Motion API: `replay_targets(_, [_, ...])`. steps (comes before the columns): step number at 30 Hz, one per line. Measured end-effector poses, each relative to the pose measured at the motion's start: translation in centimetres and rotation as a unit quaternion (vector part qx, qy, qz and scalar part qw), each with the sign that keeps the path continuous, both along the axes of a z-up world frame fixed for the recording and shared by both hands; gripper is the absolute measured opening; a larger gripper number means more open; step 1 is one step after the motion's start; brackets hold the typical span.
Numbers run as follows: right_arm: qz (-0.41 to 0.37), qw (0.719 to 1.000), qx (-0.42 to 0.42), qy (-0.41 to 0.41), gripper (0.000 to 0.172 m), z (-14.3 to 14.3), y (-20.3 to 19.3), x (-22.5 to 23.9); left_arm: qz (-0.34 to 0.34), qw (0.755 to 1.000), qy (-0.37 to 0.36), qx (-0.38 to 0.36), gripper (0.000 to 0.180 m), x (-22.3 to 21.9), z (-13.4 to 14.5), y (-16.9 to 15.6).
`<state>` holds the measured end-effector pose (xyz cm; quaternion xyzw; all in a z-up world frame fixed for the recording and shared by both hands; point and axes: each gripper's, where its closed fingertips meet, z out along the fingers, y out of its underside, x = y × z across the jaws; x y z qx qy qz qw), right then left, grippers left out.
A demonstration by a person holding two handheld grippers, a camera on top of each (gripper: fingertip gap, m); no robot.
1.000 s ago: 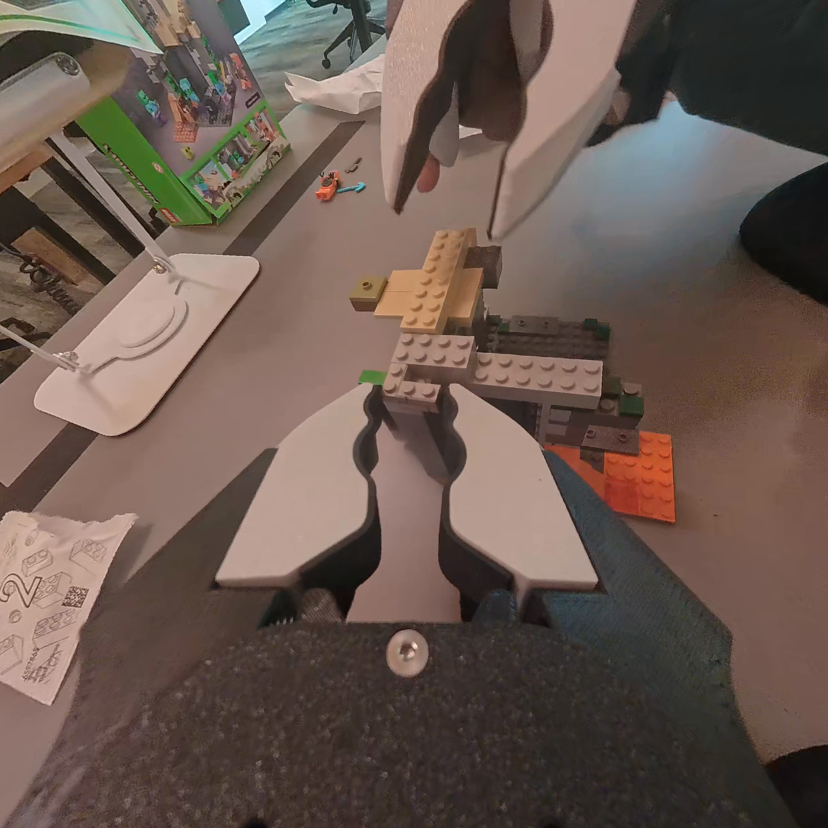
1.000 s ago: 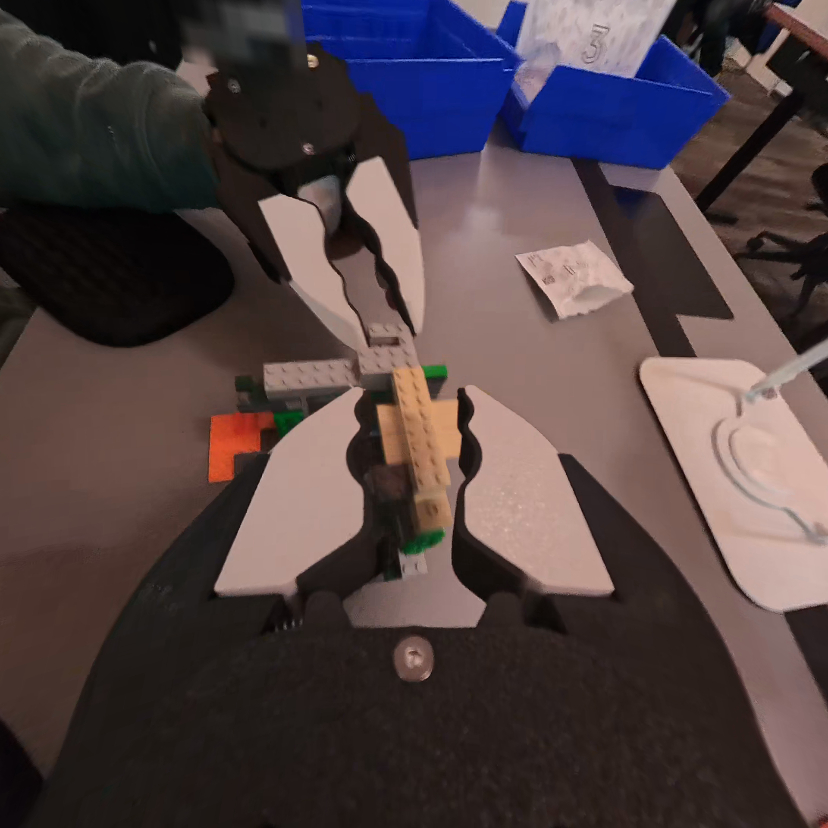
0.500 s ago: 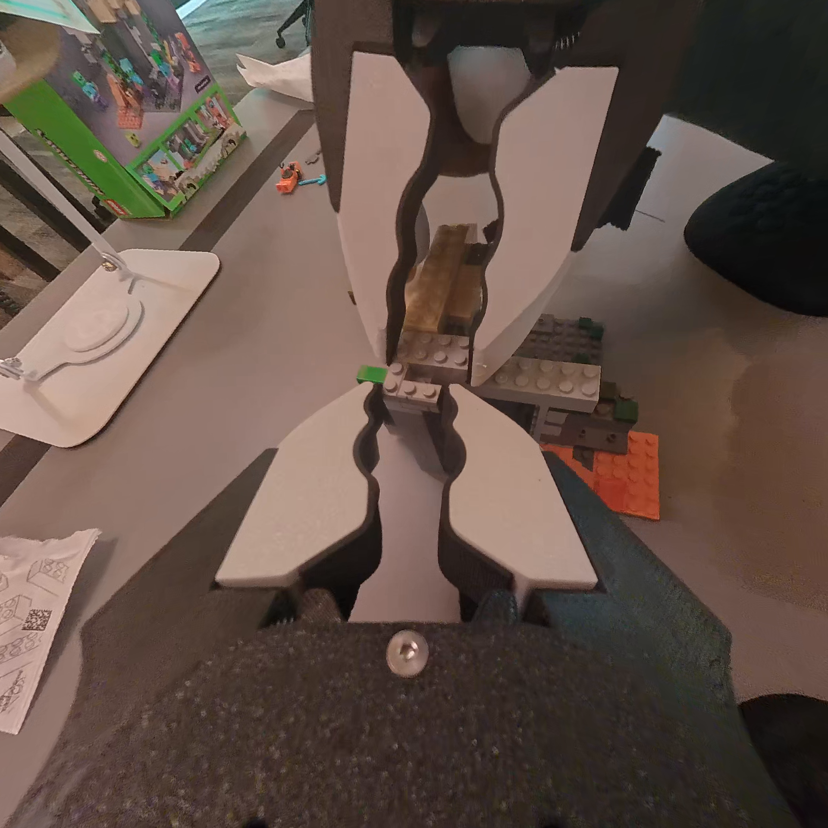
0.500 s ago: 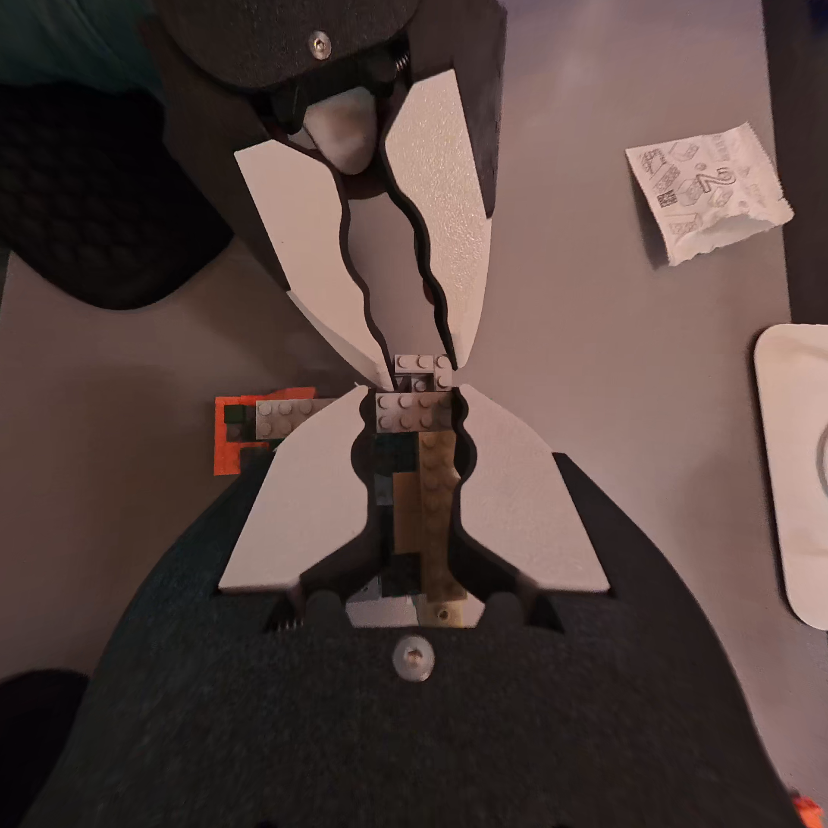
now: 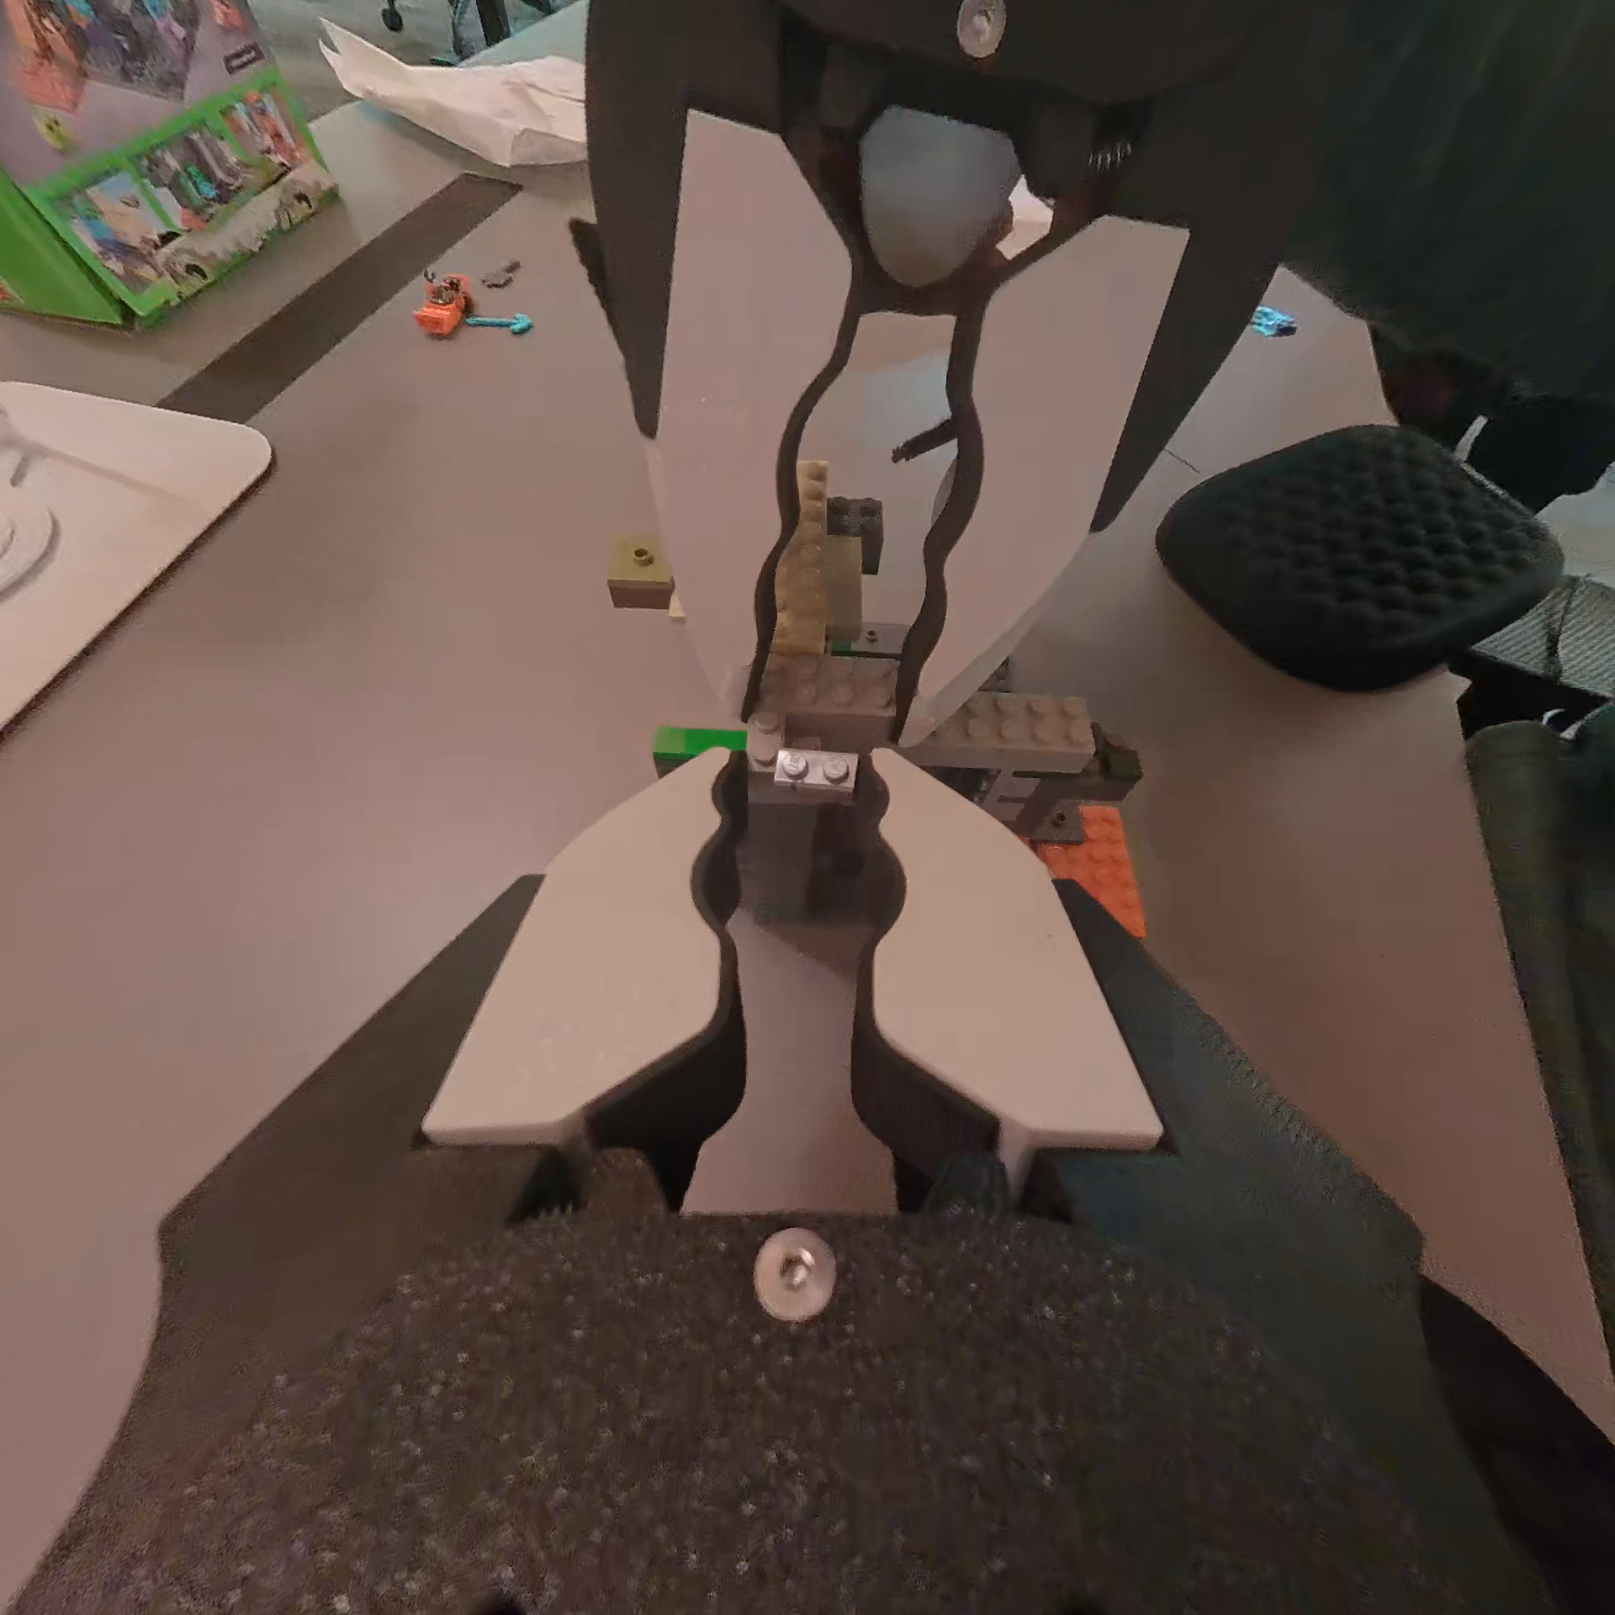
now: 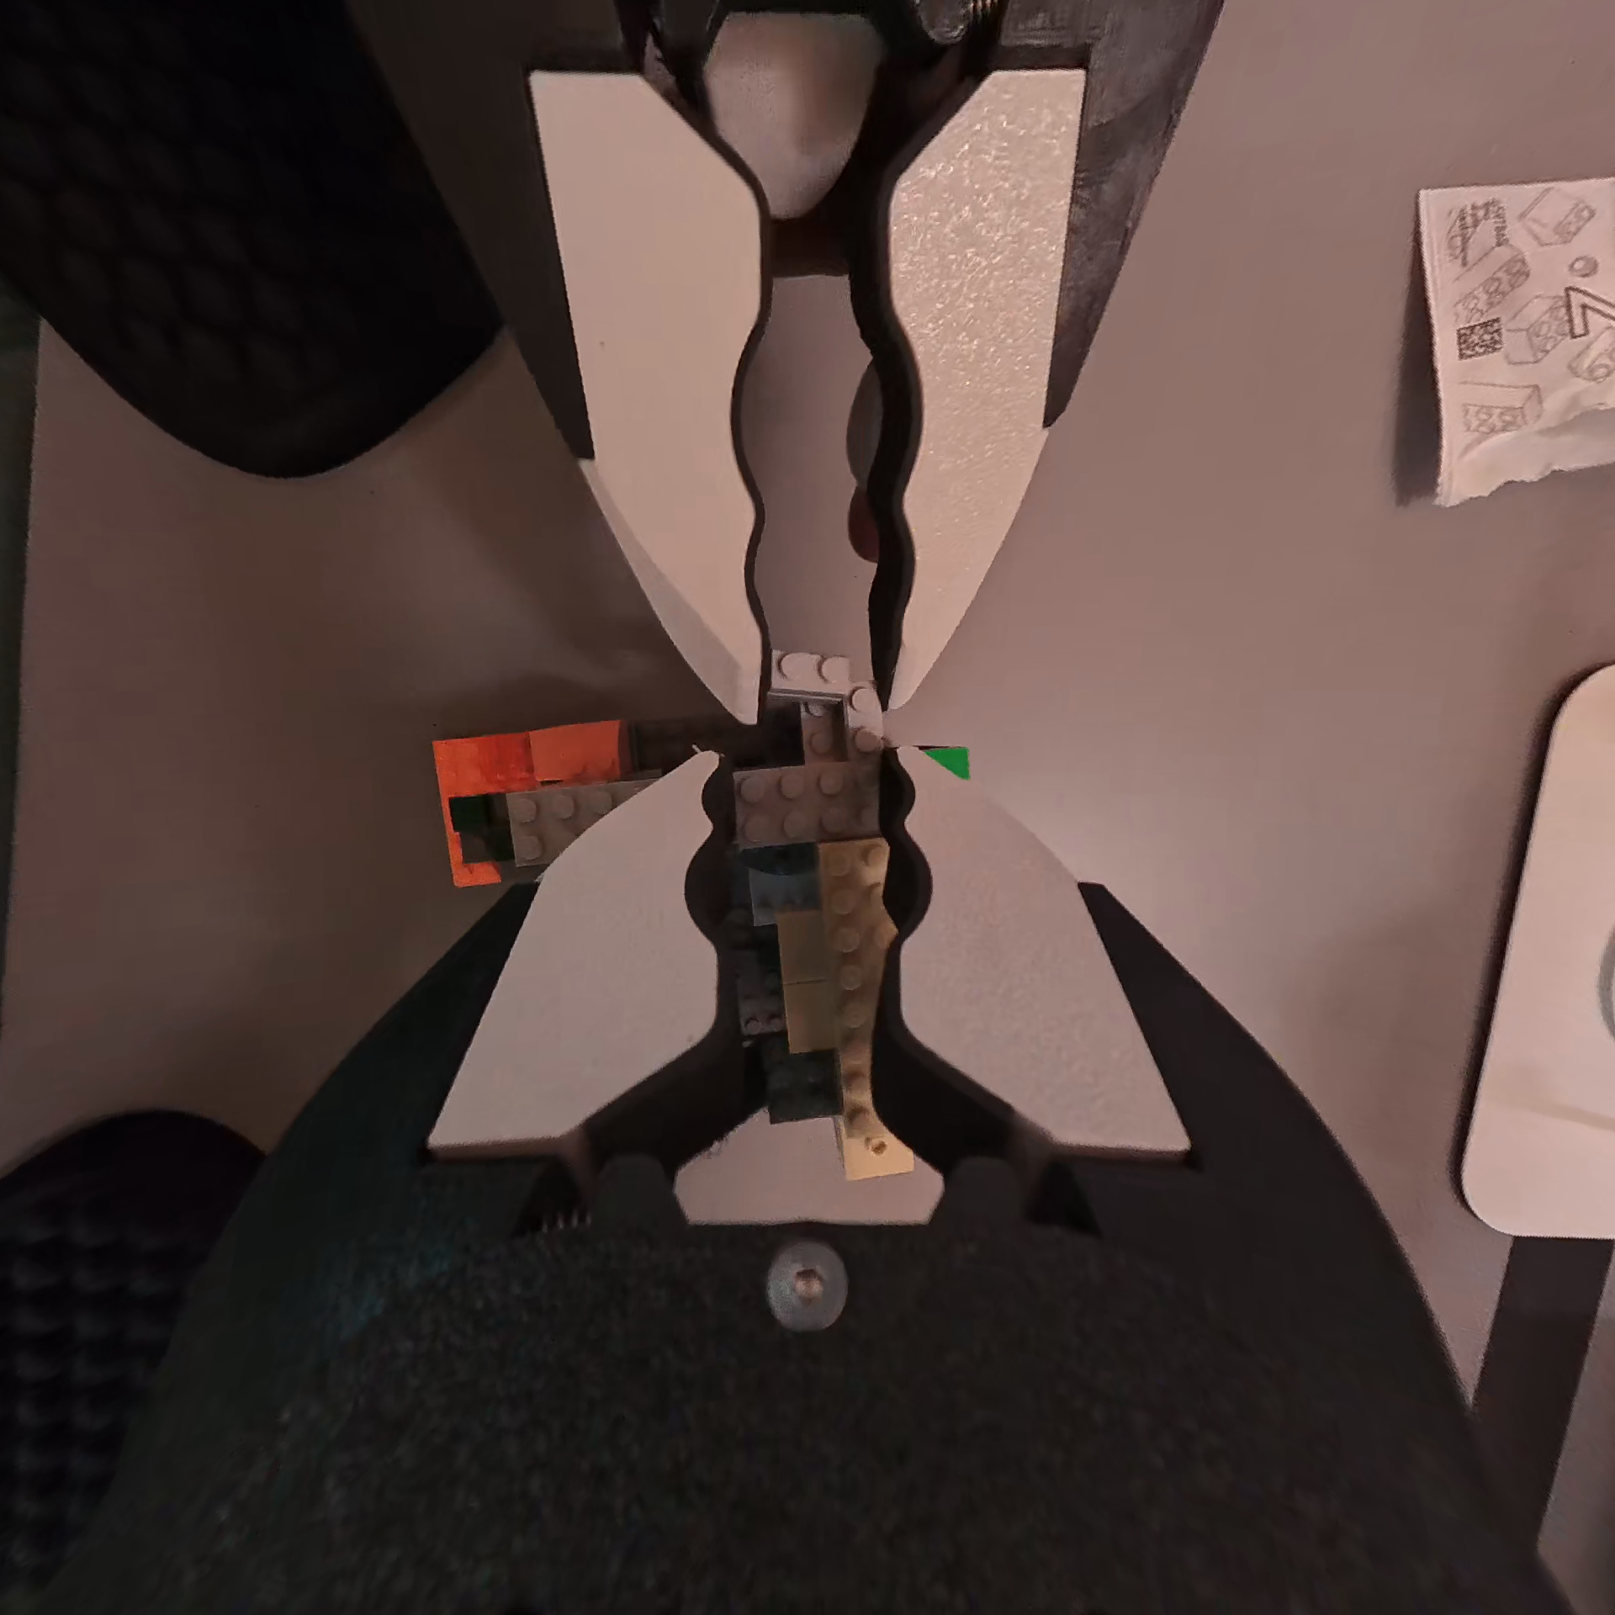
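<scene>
A small brick model stands on an orange baseplate (image 5: 1097, 874) on the grey table (image 5: 393, 699). It has grey bricks and a tan section (image 5: 804, 577) on top. My left gripper (image 5: 808, 765) is shut on the model's near grey pillar (image 5: 778, 839), which is topped by a light grey plate (image 5: 817, 769). My right gripper (image 6: 804, 760) reaches in from the opposite side. It is shut on the grey eight-stud brick (image 6: 804, 804), with the tan bricks (image 6: 848, 944) running back between its fingers. The two grippers meet tip to tip; each shows in the other's view, the right (image 5: 826, 717) and the left (image 6: 817, 699).
A green toy box (image 5: 149, 175), crumpled white paper (image 5: 472, 105) and small orange and teal pieces (image 5: 446, 310) lie far left. A white lamp base (image 6: 1556, 961) and a printed paper bag (image 6: 1521, 332) are to one side. A black padded cushion (image 5: 1355, 551) lies on the other. Only a small space, under 4 cm, lies between the two pairs of fingers.
My right gripper came down from above the model, slid over its tan and grey top and closed on the grey brick. My left gripper kept its grip on the grey pillar.
</scene>
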<state>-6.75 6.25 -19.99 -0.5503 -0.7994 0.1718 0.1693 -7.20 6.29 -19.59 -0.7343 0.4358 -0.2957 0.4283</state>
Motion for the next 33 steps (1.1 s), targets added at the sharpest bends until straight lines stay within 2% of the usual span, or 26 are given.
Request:
replay_targets(4, [0.001,1.000,0.003,0.001,0.032,0.0,0.0,0.0,-0.008,0.999,-0.035,-0.025,0.023,-0.2,0.3,-0.1])
replay_targets(6, [0.000,1.000,0.003,0.005,0.032,0.0,0.0,0.0,-0.001,0.999,-0.049,-0.015,0.019,-0.7,1.0,0.0])
replay_targets(10, [0.000,1.000,0.001,0.011,0.032,0.0,0.0,-0.1,0.018,0.999,-0.040,0.016,0.022,-1.4,1.4,0.3])
replay_targets(13, [-0.001,1.000,0.000,0.014,0.032,0.0,-0.1,-0.1,0.017,1.000,-0.008,0.023,0.004,-1.8,0.8,-0.1])
replay_targets(15, [-0.002,1.000,0.002,0.017,0.032,0.0,-0.1,-0.1,0.024,0.999,0.021,0.031,0.000,-2.3,0.3,-0.1])
replay_targets(23, [0.000,1.000,0.008,0.028,0.032,0.1,-0.1,-0.1,0.031,0.995,0.070,0.069,0.023,-2.1,-0.8,0.0])
replay_targets(27, [0.006,0.999,0.013,0.029,0.032,0.1,-0.1,-0.2,0.025,0.996,0.048,0.071,0.023,-0.2,-0.3,0.8])
replay_targets(33, [0.010,1.000,0.016,0.018,0.032,0.1,0.0,0.2,-0.006,0.999,0.040,0.036,0.017,1.0,-0.6,0.8])
